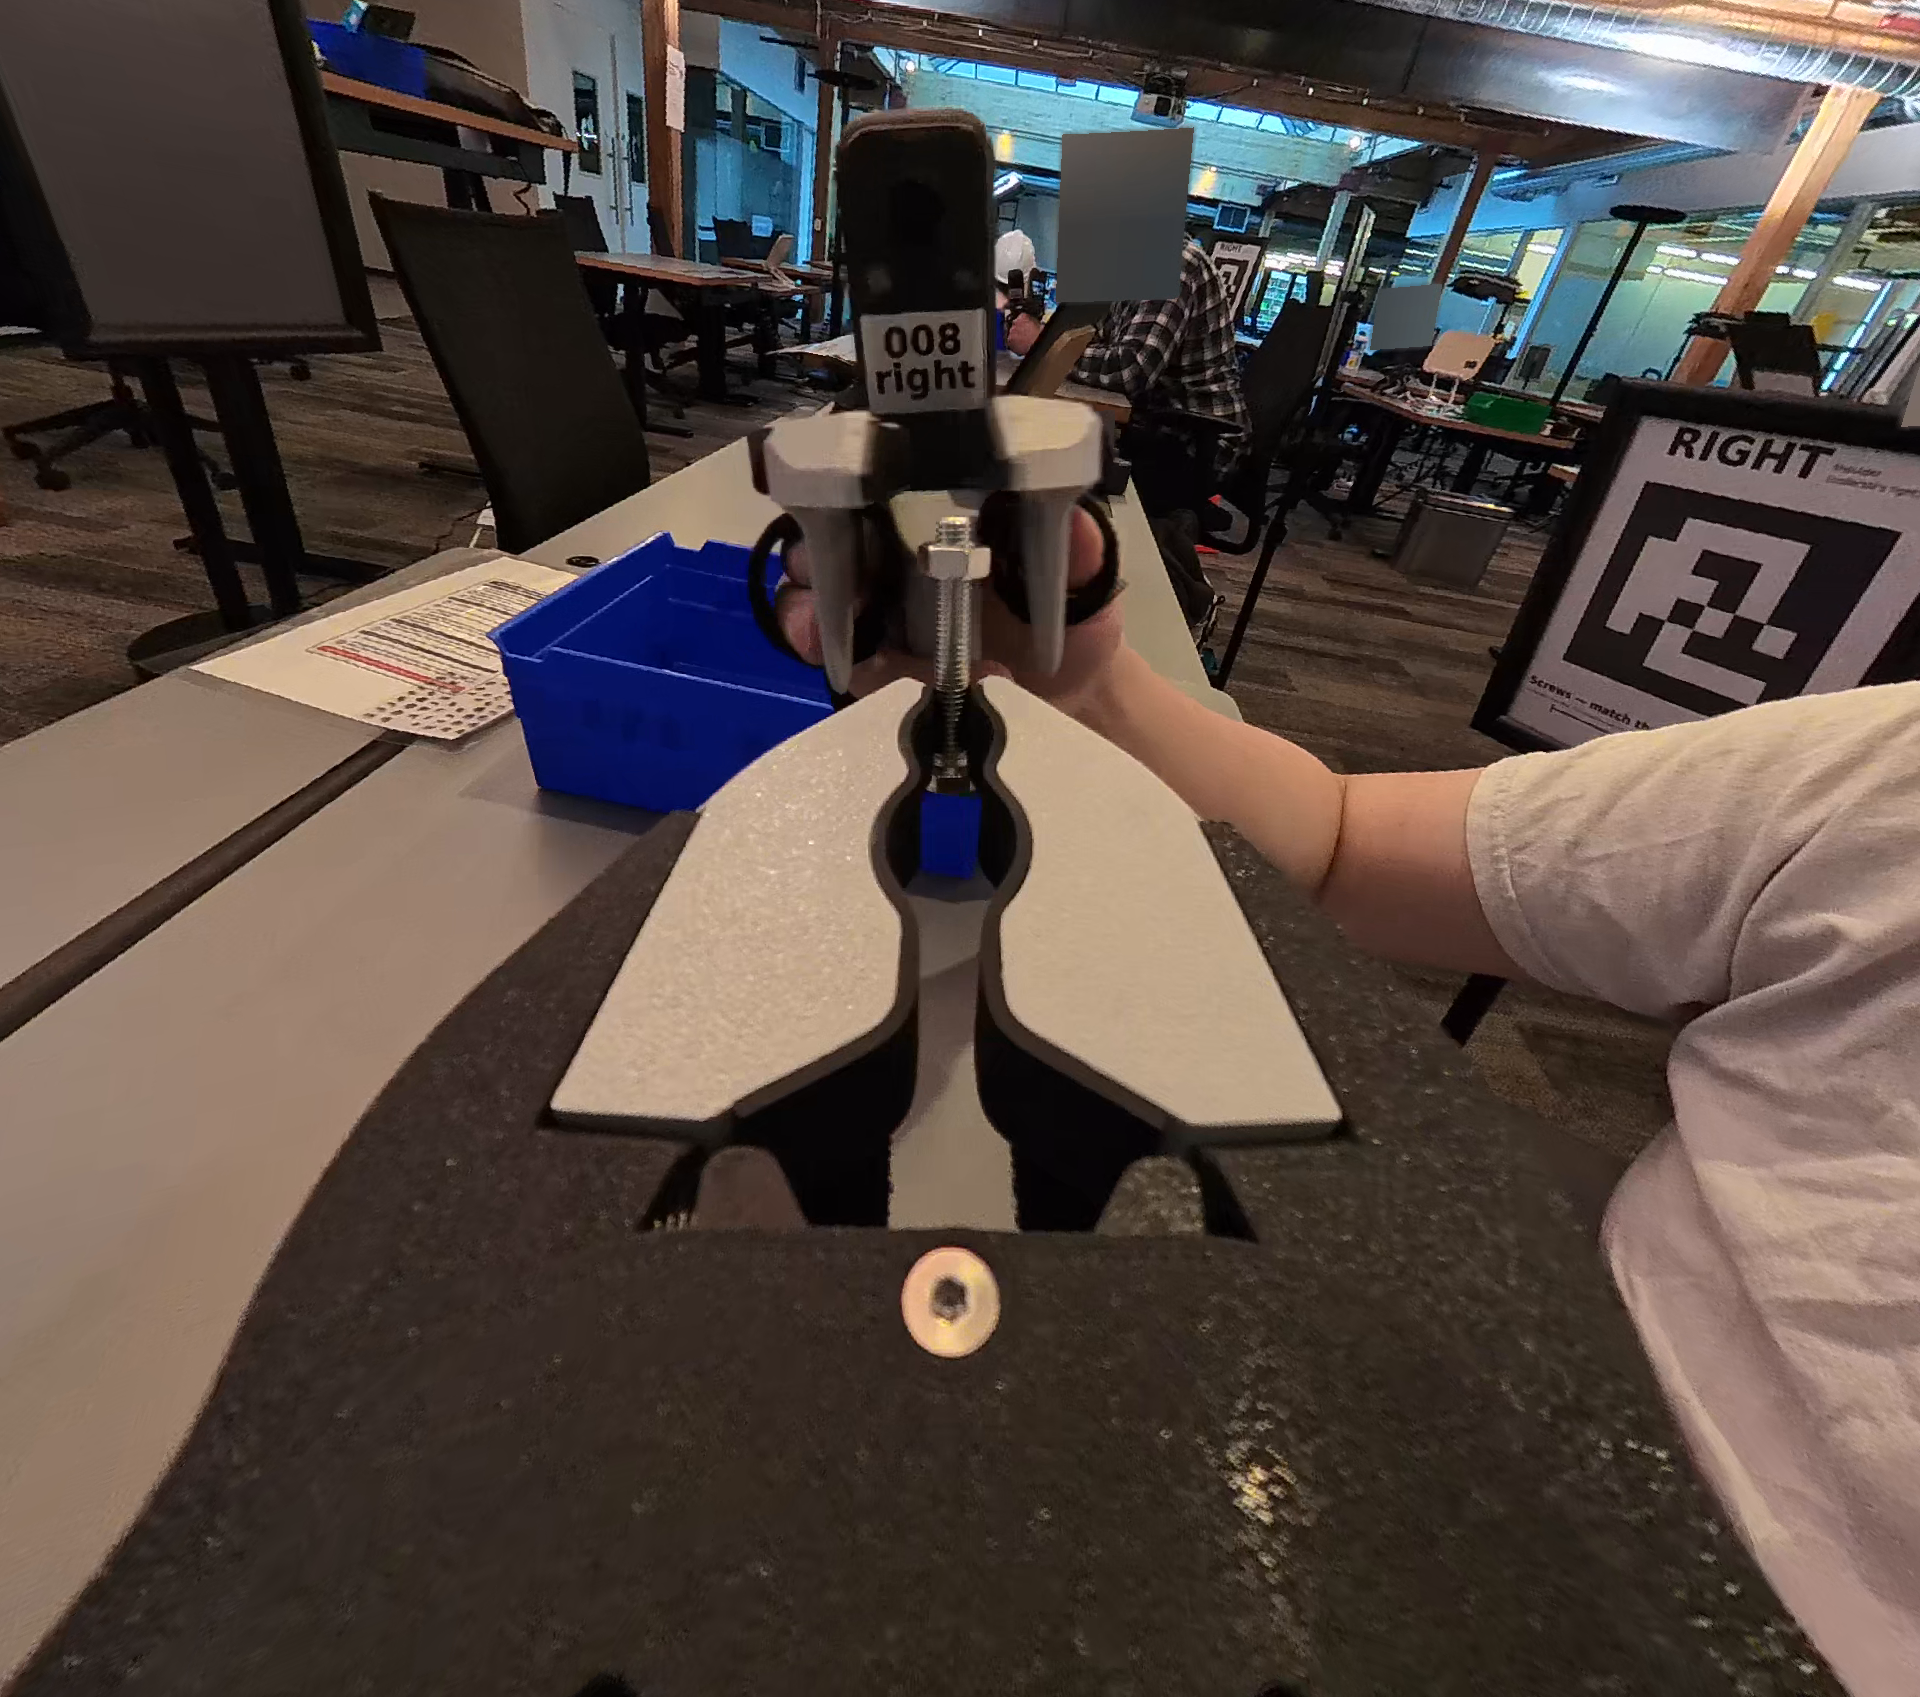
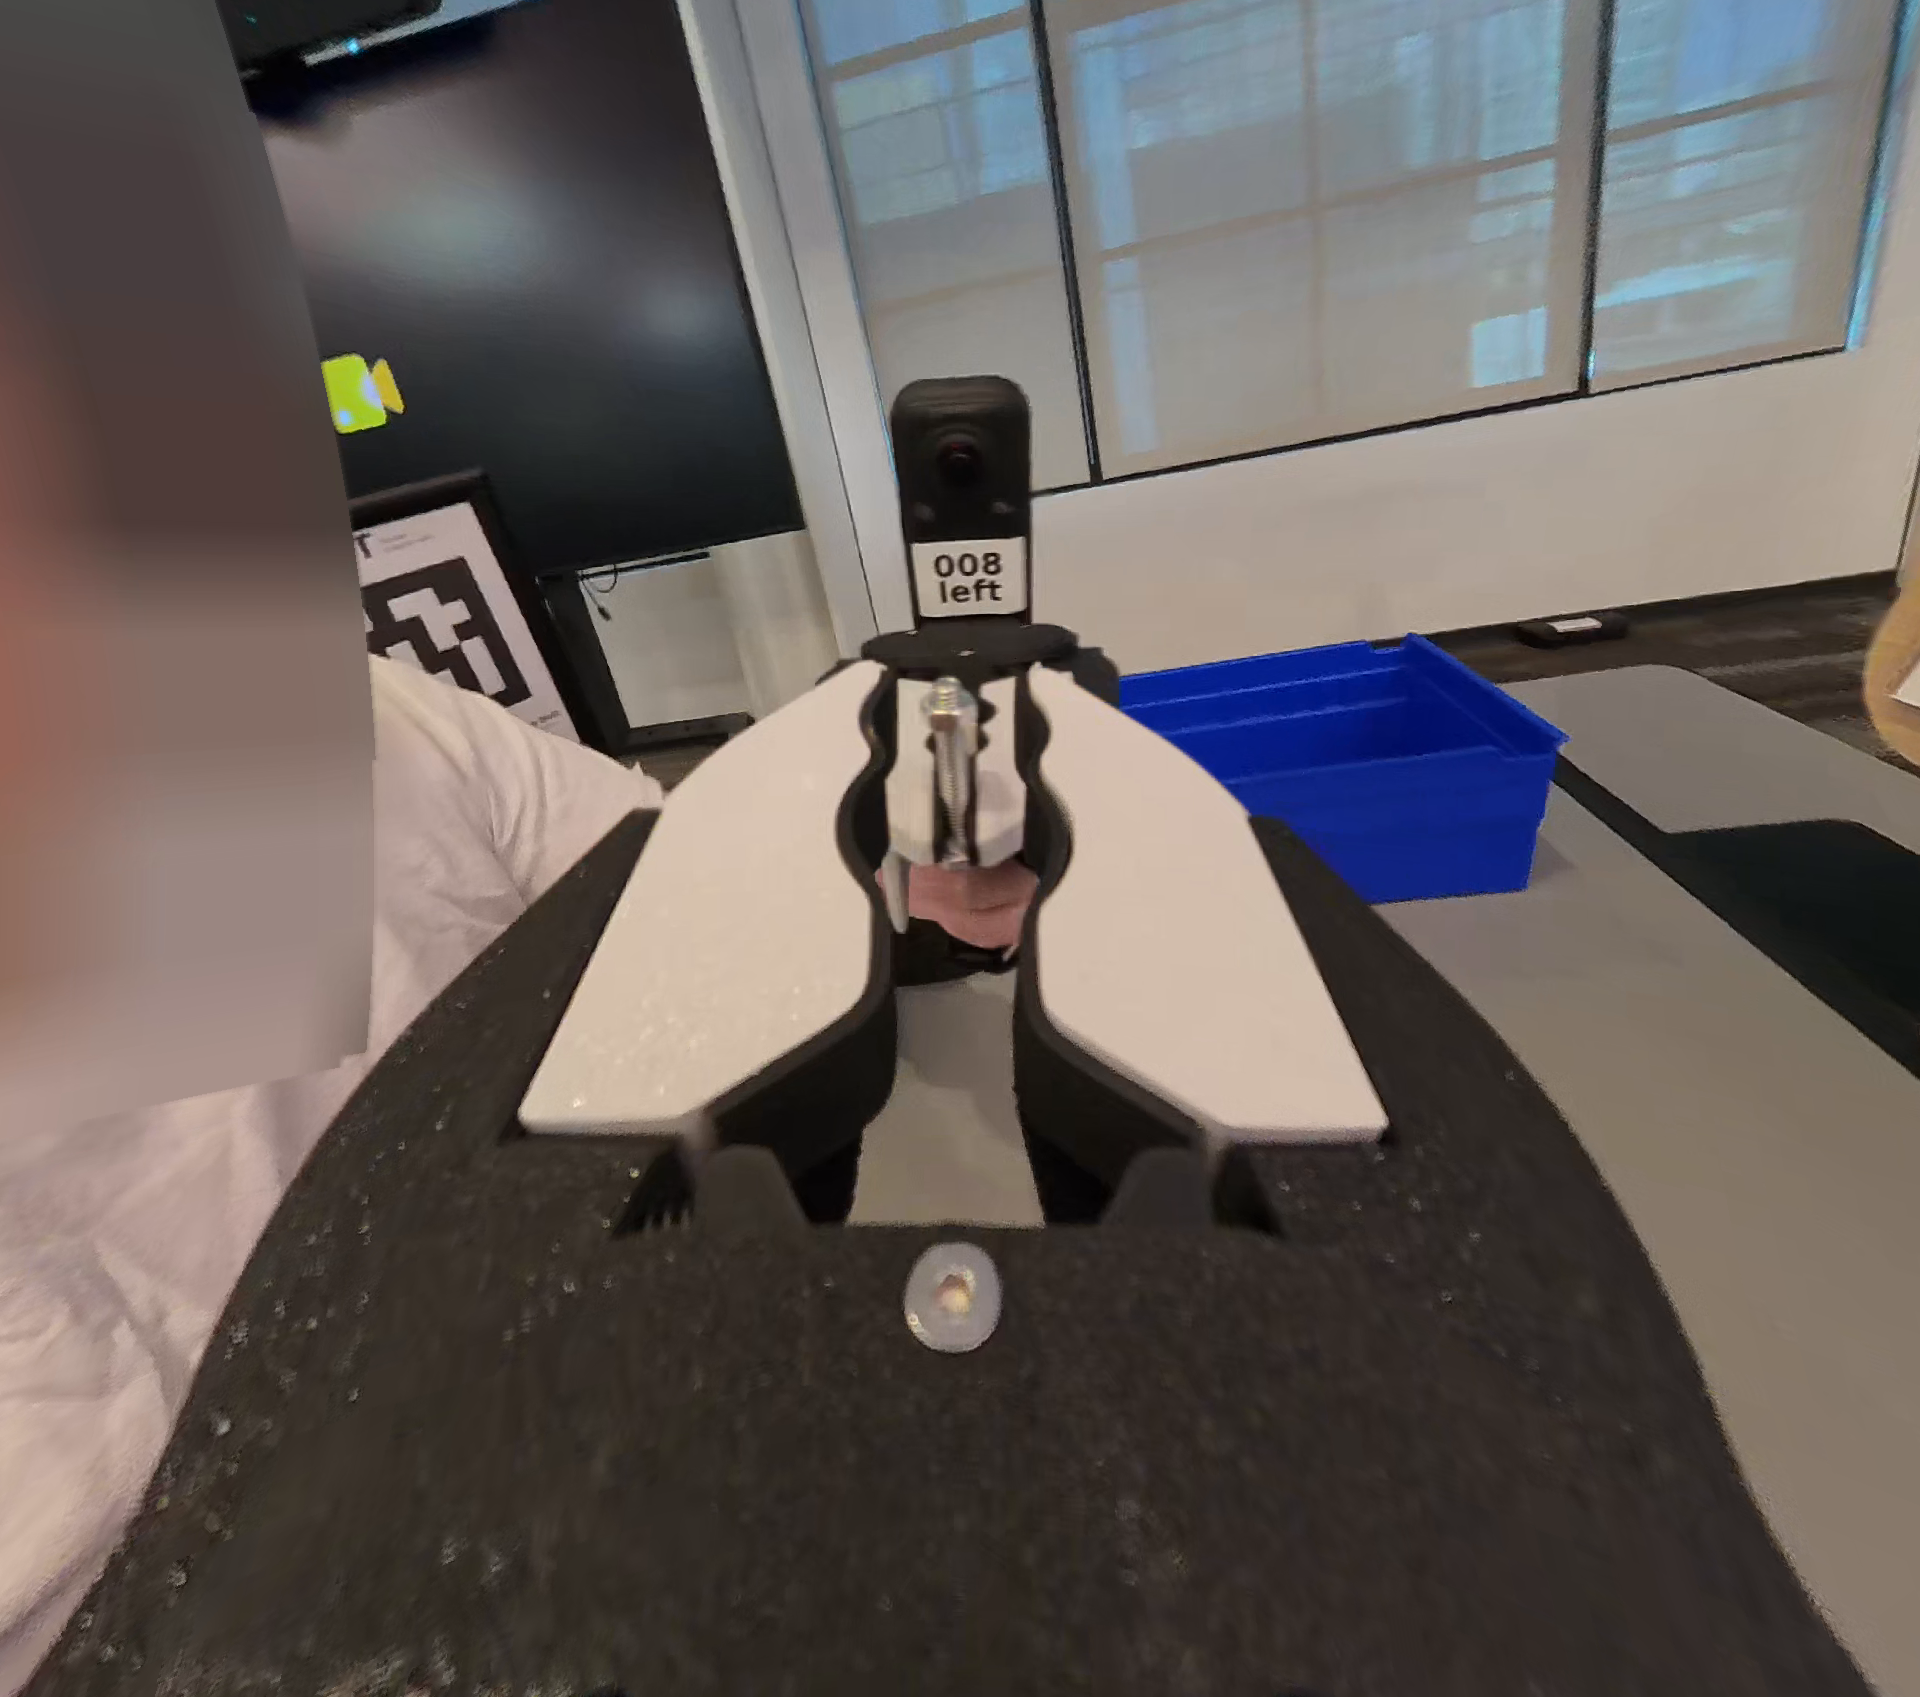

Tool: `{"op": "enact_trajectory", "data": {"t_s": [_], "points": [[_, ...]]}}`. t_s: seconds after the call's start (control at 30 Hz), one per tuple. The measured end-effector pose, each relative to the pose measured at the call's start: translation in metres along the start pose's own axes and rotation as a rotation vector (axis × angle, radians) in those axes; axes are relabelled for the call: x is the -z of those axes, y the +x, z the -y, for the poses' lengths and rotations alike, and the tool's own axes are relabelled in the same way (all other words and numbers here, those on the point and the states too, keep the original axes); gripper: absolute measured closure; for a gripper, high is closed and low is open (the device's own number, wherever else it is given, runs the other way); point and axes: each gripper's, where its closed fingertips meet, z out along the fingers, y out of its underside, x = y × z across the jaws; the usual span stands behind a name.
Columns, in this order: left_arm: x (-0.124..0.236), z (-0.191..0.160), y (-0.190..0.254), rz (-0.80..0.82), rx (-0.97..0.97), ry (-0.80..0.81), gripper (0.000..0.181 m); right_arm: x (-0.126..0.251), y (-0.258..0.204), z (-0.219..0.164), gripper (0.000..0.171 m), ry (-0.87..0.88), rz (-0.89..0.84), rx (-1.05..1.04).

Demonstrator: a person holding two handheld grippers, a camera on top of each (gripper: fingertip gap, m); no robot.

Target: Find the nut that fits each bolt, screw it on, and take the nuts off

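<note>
One bolt [image 1: 952,639] clamped in left gripper [image 1: 951,717].

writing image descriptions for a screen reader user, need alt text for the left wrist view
The left gripper is clamped on the head end of a threaded bolt carrying a hex nut near its far tip, while the right gripper faces it, jaws open either side of the nut. A blue bin sits on the grey table behind.
</note>
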Motion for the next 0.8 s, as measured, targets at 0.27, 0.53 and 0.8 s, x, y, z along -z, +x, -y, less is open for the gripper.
{"op": "enact_trajectory", "data": {"t_s": [0.27, 0.53, 0.8], "points": [[-0.001, 0.001, 0.002, -0.003, 0.003, 0.007, 0.177, -0.001, 0.01, -0.011, 0.151, -0.068, -0.06, 0.035], [-0.002, -0.001, 0.003, -0.011, 0.0, -0.006, 0.177, -0.01, -0.004, -0.014, 0.148, -0.087, -0.02, 0.07], [-0.001, 0.001, 0.004, -0.006, 0.002, 0.003, 0.177, 0.005, 0.015, -0.006, 0.152, -0.019, -0.064, 0.022]]}}
